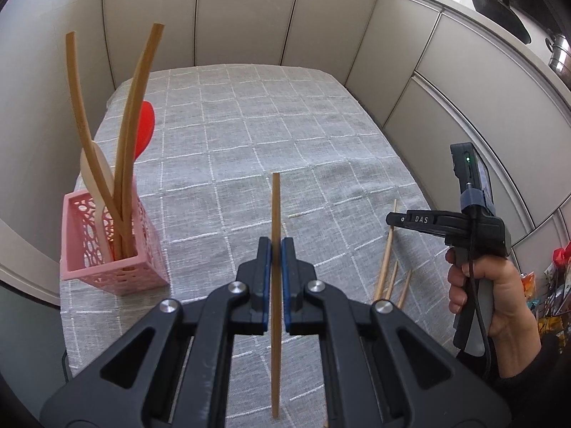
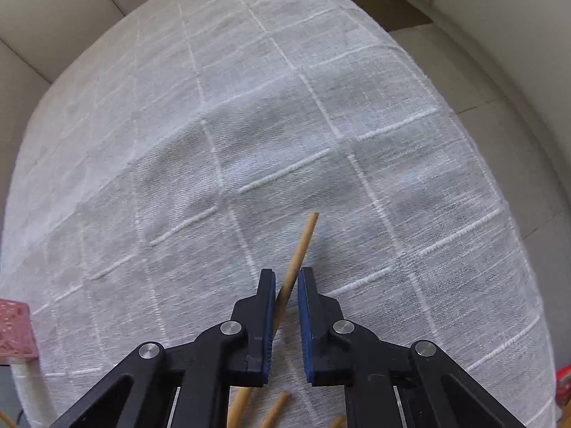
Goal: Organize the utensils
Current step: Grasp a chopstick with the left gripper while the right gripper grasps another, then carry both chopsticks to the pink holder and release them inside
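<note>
A grey cloth [image 1: 271, 135] checked with white stitched lines covers the table to its edges. Pale panelled walls [image 1: 242, 10] enclose its far and left sides. Beyond the right edge, a counter [image 1: 460, 3] carries a dark pan [image 1: 499, 10] and a steel pot [image 1: 560, 57]; colourful packets [image 1: 549, 296] crowd below.

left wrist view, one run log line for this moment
left gripper: shut on chopstick | right gripper: shut on chopstick | pink holder: chopsticks, spoons | tablecloth
</note>
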`<state>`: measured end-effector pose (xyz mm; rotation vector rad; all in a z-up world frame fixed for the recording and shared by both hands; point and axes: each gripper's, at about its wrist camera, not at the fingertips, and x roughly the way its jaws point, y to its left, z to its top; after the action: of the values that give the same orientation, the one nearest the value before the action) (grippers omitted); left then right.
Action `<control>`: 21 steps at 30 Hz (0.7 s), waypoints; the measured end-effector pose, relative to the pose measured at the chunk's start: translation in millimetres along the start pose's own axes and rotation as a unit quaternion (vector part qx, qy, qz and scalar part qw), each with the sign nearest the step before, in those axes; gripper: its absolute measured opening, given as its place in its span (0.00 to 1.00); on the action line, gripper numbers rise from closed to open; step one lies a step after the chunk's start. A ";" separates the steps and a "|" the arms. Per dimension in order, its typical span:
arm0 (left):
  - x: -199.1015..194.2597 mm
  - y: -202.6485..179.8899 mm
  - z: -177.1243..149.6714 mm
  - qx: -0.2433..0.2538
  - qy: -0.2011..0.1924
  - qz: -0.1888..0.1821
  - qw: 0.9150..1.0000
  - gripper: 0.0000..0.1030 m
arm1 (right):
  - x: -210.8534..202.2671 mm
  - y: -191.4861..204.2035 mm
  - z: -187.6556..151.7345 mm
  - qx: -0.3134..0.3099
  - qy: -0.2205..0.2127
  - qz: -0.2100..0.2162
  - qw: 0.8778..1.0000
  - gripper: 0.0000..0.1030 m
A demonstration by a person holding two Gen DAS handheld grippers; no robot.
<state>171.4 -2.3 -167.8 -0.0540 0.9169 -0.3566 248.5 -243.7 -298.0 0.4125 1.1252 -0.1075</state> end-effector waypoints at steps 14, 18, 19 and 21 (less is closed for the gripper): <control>-72.2 23.8 2.4 -0.021 -0.072 0.021 0.997 0.06 | -81.9 44.9 -6.8 -0.055 -0.094 0.082 0.991 0.06; -97.5 27.0 7.3 -0.018 -0.099 0.030 0.994 0.06 | -110.7 62.5 -11.9 -0.077 -0.119 0.101 0.985 0.06; -105.3 28.8 9.4 -0.018 -0.108 0.032 0.993 0.06 | -118.8 67.9 -12.6 -0.085 -0.128 0.105 0.983 0.06; -120.0 33.6 15.2 -0.021 -0.127 0.036 0.991 0.06 | -134.1 80.3 -13.7 -0.097 -0.145 0.115 0.978 0.05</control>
<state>126.3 66.5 -73.1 -0.1017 0.6712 -0.2564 201.7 -181.2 -162.0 0.3375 0.7855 0.1420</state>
